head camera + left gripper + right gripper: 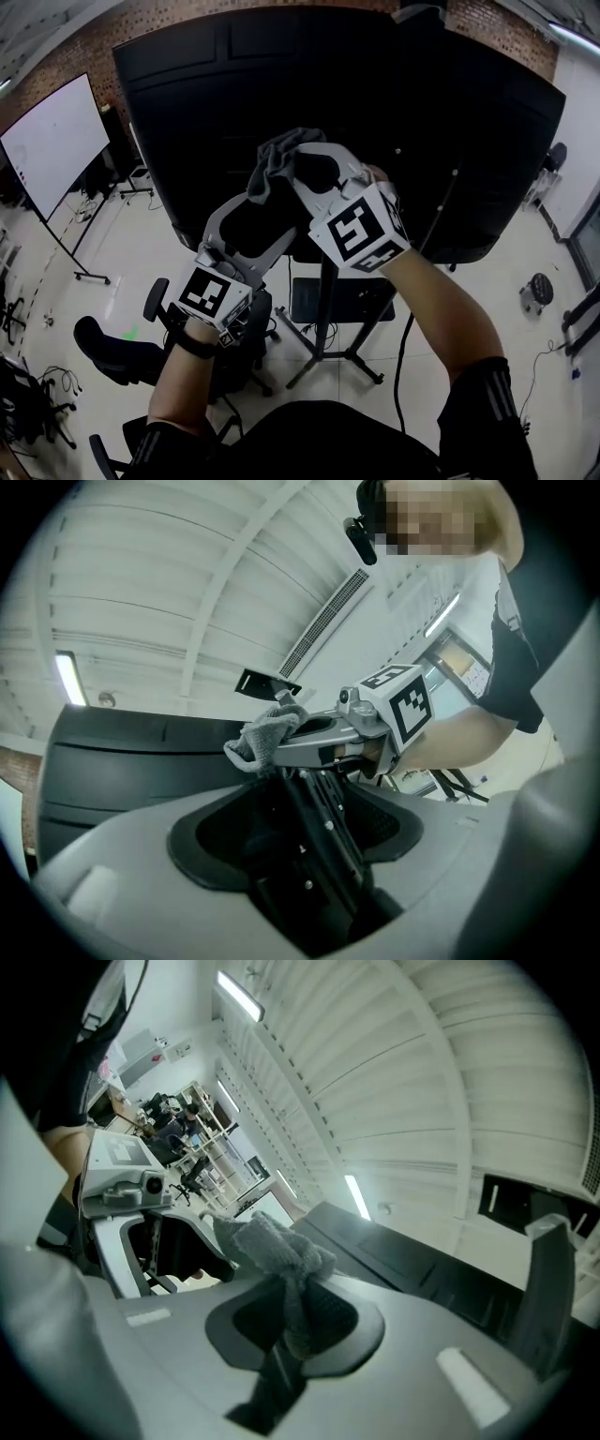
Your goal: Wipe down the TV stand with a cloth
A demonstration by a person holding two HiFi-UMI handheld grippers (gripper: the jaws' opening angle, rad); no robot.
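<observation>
Cloth (275,157), grey and bunched, sits pinched in my right gripper (298,174) before the TV (187,112) and well inside its edges, my left gripper (259,193) just beside it with jaws pressed together, open floor (122,291) below the TV.

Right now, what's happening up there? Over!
Right gripper shut on grey cloth. Left gripper tips at cloth, grip unclear. Both up by black TV back.
</observation>
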